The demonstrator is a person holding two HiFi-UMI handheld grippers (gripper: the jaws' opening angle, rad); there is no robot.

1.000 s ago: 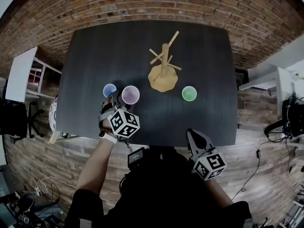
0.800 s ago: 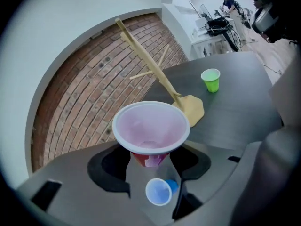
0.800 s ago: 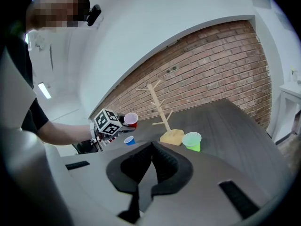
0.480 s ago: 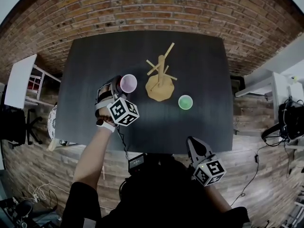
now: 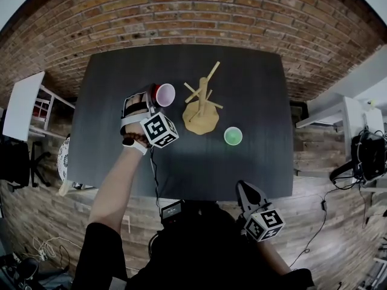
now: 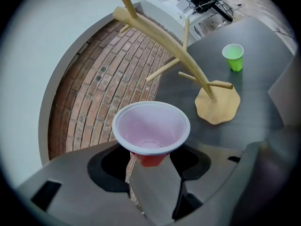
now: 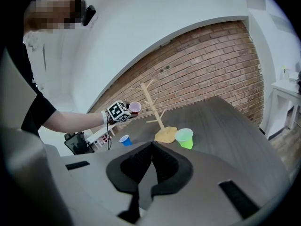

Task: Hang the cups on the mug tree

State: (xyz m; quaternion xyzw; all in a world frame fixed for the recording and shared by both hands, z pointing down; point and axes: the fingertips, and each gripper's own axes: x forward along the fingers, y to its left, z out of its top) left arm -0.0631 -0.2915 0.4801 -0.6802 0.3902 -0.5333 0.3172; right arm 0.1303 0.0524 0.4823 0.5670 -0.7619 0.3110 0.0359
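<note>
Beside the mug tree [image 5: 201,100], my left claw [image 6: 151,160] pinches the red cup [image 6: 151,126]; clipping a peg could topple the tree.

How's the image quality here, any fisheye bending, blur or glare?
Head view: strong fisheye, brick wall curving around the table; evenly lit, sharp. Left gripper view: red cup sharp, mug tree bent into an arc, dark corners. Right gripper view: wall bowed, edges darkened.

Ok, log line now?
left gripper: shut on red cup beside tree | right gripper: shut, empty | green cup, blue cup: on table
</note>
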